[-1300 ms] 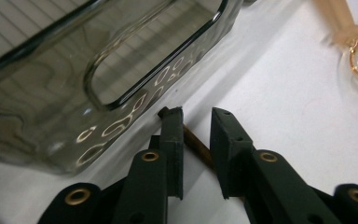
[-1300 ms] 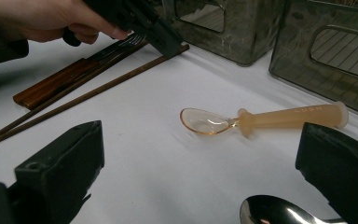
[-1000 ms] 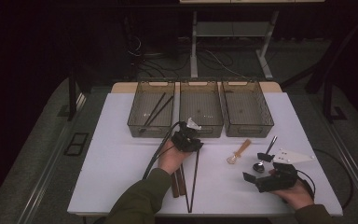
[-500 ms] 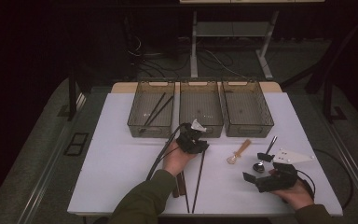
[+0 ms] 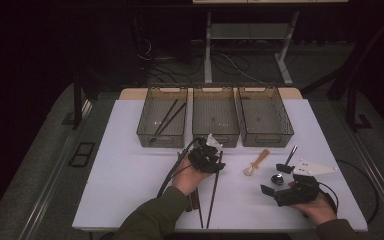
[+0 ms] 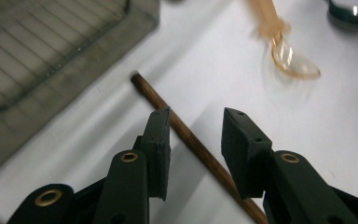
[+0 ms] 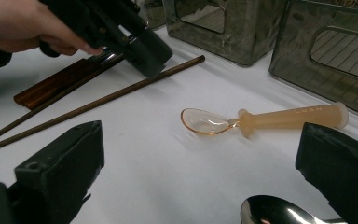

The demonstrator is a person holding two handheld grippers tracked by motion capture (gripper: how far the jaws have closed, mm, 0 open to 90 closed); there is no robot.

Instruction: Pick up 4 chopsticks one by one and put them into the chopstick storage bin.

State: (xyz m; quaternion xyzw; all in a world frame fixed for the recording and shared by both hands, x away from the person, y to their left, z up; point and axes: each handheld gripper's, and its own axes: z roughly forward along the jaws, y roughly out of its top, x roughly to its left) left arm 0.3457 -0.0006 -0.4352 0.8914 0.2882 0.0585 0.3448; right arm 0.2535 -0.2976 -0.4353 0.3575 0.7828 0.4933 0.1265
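My left gripper (image 5: 217, 161) hovers just in front of the middle basket (image 5: 215, 137). Its jaws have just been opening. A brown chopstick (image 6: 186, 135) runs between the pads (image 6: 161, 135), and neither pad presses on it. That chopstick (image 5: 212, 195) stretches back toward the table's near edge. My right gripper (image 5: 274, 179) rests open at the near right, its jaws wide apart around a metal spoon (image 7: 275, 212). An amber plastic spoon (image 7: 261, 120) lies a little beyond it, between the two grippers (image 5: 256, 163).
Three clear grey baskets stand in a row at the back; the left one (image 5: 145, 135) holds two dark chopsticks (image 5: 167, 117), and the right one (image 5: 280, 135) looks bare. A second chopstick and a reddish-brown flat bar (image 7: 56, 84) lie under the left hand.
The left gripper has shifted slightly to the right with the chopstick tip, and its jaws have spread apart. The right gripper has stayed put.
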